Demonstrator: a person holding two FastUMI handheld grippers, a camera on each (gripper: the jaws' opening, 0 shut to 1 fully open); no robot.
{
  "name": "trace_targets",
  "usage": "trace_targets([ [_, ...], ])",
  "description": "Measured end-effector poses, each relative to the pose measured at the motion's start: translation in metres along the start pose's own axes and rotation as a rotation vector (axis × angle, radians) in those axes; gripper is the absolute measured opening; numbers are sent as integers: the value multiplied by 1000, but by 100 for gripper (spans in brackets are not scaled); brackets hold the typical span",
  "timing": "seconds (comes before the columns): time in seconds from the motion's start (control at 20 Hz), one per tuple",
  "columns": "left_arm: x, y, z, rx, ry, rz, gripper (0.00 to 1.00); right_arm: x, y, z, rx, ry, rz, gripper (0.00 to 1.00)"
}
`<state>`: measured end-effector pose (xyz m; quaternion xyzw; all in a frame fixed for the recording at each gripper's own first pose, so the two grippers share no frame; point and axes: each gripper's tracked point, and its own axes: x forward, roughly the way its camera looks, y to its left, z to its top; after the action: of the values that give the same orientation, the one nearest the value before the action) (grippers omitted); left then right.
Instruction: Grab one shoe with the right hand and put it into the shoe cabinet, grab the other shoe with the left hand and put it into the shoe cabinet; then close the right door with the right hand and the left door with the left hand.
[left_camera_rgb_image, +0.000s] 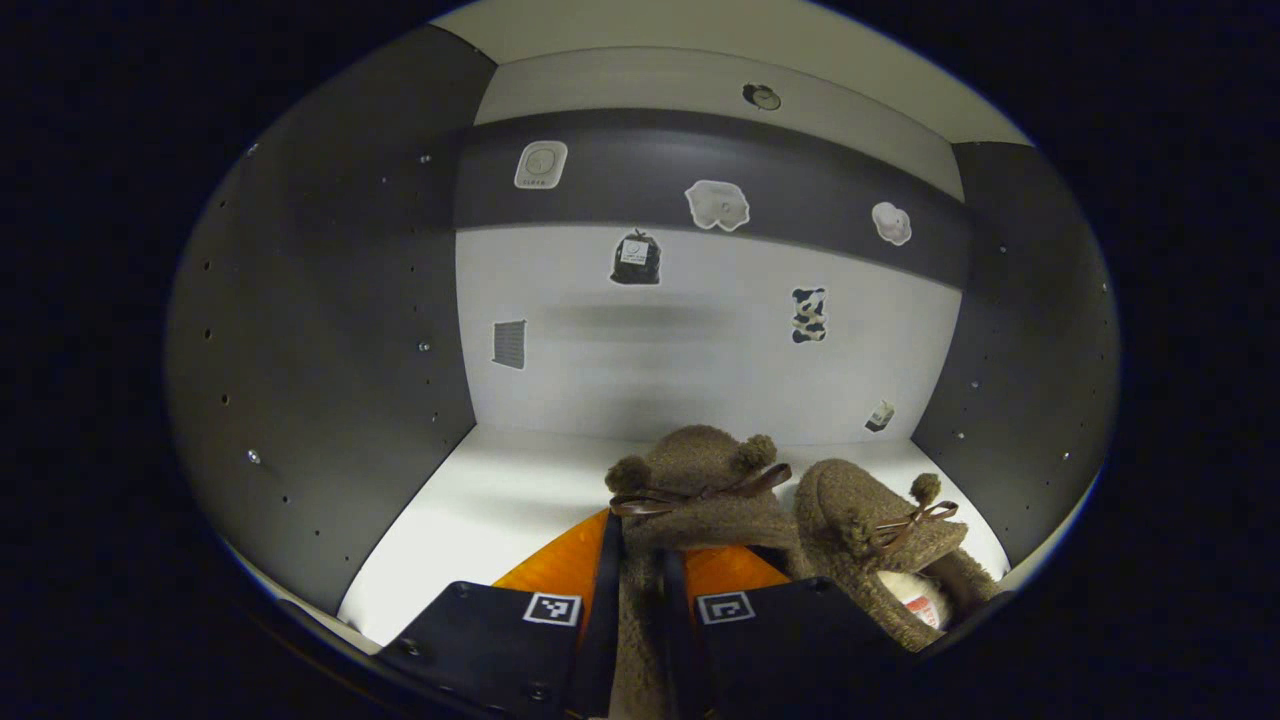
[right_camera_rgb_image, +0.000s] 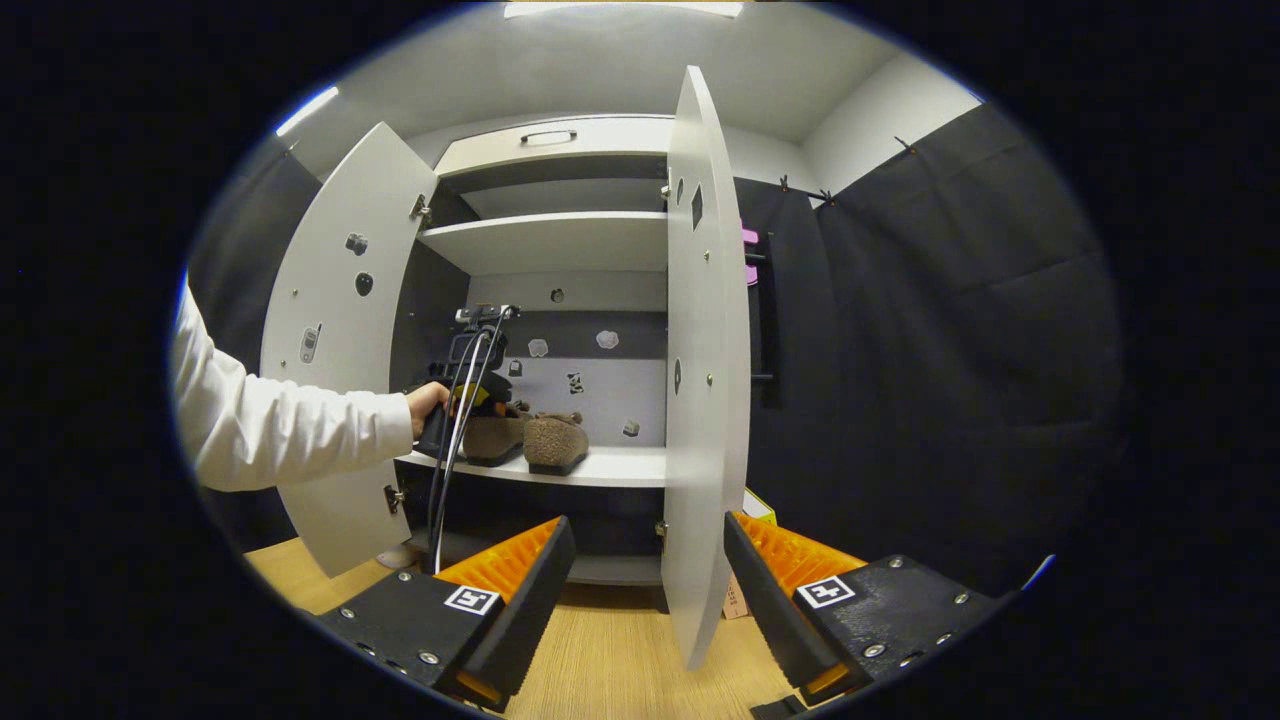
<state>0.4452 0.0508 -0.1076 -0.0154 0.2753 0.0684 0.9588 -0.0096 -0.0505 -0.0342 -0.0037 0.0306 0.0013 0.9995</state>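
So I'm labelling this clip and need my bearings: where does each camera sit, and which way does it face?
Left gripper view: rides the left gripper, inside the shoe cabinet, facing its stickered back wall; fingers pinch the left shoe, the right shoe alongside.
Right gripper view: rides the right gripper, outside, facing the cabinet front; fingers open astride the right door; a sleeve and hand hold the left gripper.
Shared: both shoes, shelf, stickers.

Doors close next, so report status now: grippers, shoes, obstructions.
Left gripper shut on left shoe, set on the cabinet shelf beside right shoe. Right gripper open, at the right door edge. Both doors open.
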Motion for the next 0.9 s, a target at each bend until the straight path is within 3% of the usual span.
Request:
trace_targets([
  [0.15,6,12,-9,2,27,23,38,0,-2,0,-2,-5,2,93],
  [0.2,6,13,-8,-6,24,17,50,0,-2,0,-2,-4,6,93],
  [0.25,4,13,-8,-9,22,11,54,1,-2,-1,-2,-2,9,93],
  [0.35,-2,17,-7,-9,10,13,73,3,0,0,3,-7,19,93],
  [0.4,-7,20,-3,-5,-7,22,92,1,2,0,5,-11,25,92],
  [0.55,-30,15,4,10,-66,-11,99,4,6,1,4,-17,46,92],
  [0.75,-69,-7,18,-20,-120,-130,97,5,12,4,14,-27,70,92],
  [0.9,-113,-16,42,-2,-206,-171,97,3,16,8,20,-41,84,92],
])
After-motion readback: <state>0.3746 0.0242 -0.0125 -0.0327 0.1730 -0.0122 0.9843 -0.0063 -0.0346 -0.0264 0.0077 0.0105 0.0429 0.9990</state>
